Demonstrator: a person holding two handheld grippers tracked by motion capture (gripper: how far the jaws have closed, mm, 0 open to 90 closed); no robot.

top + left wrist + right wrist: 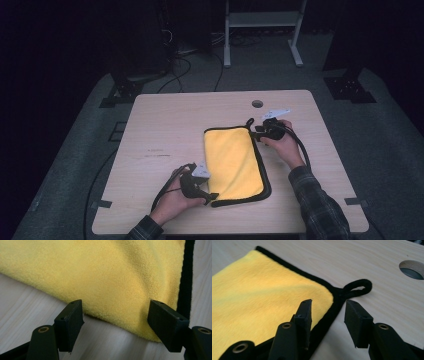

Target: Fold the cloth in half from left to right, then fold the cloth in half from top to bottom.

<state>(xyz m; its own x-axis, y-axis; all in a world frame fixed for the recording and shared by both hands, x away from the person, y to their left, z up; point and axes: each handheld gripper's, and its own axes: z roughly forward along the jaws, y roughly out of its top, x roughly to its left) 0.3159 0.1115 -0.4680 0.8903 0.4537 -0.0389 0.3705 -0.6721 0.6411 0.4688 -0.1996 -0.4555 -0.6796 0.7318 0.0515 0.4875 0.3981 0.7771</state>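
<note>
- A pale wooden table point(165, 125) seen from above, in a dark room, with a person's 2 forearms coming in from the bottom edge
- A yellow cloth point(232, 160) with a black border lies flat, folded, a little right of the table's middle, its long side running away from the person
- A small black loop point(358, 287) sticks out from the cloth's far right corner and rests on the wood
- The left gripper point(210, 197), held in the left hand point(172, 200), sits at the cloth's near left corner, low against the table
- In the left gripper view, its 2 black jaws stand wide apart with the cloth's folded yellow edge lying between them; nothing is pinched, and the black border runs up the right side of that view
- The right gripper point(253, 132), held in the right hand point(285, 145), sits at the cloth's far right corner, beside the loop
- In the right gripper view, its jaws are partly parted, a narrower gap than the left pair, and straddle the black border just below the loop: one jaw over the yellow fabric, the other over bare wood; they are not closed on the cloth
- A round hole point(257, 103) in the tabletop lies beyond the right gripper, near the far edge
- A plaid sleeve point(320, 205) covers the right forearm
- A white metal frame point(262, 30) stands on the grey floor behind the table
</note>
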